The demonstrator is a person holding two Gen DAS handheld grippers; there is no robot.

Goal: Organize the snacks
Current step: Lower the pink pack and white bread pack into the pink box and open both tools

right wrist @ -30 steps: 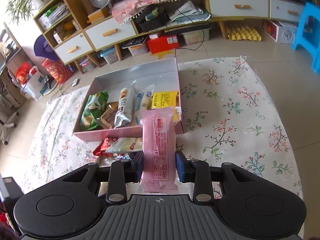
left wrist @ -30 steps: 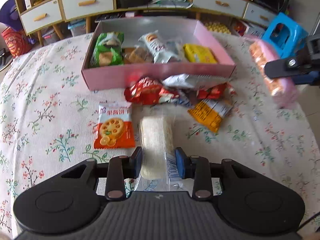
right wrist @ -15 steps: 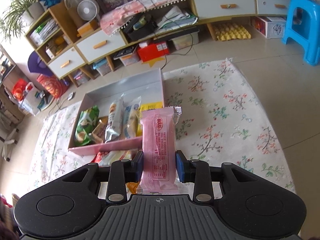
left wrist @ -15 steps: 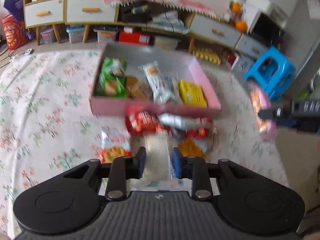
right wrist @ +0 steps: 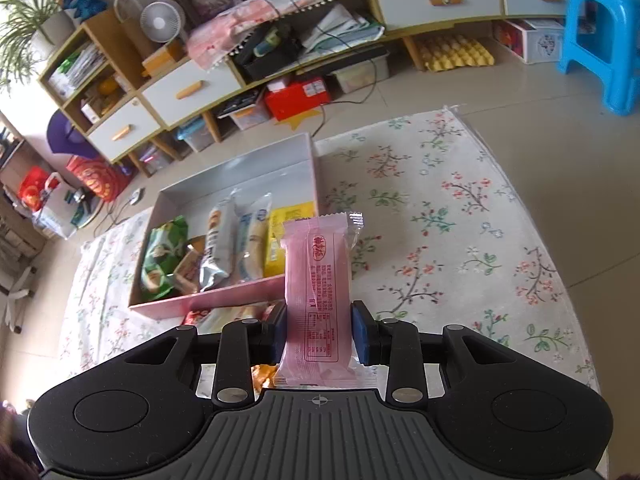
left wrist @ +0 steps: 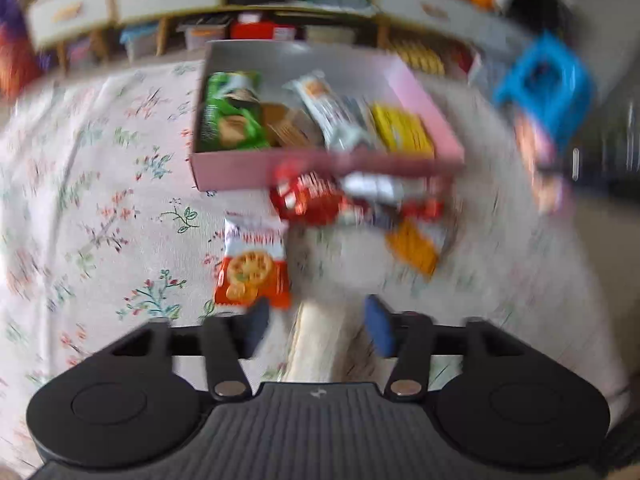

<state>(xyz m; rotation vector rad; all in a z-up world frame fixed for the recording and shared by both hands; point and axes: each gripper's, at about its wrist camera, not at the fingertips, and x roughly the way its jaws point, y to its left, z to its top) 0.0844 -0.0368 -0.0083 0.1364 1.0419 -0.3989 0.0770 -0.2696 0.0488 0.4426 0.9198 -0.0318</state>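
Observation:
My left gripper (left wrist: 318,324) hangs over the floral cloth, its jaws opening. A pale cracker packet (left wrist: 320,360) lies between the pads with a gap on each side; this view is blurred. Ahead lie an orange biscuit packet (left wrist: 252,268), a red packet (left wrist: 308,196) and an orange-yellow packet (left wrist: 412,246). Behind them is the pink box (left wrist: 240,170), which holds several snacks. My right gripper (right wrist: 319,336) is shut on a pink packet (right wrist: 318,264) held upright above the near right corner of the pink box (right wrist: 224,300).
A floral cloth (right wrist: 460,220) covers the surface, and its right part is bare. A blue stool (right wrist: 600,40) stands on the tiled floor at the far right. Low shelves and drawers (right wrist: 188,88) line the back wall.
The left jaws have spread apart and let go of the pale packet. The left view has lifted and blurred. The right gripper still grips the pink packet.

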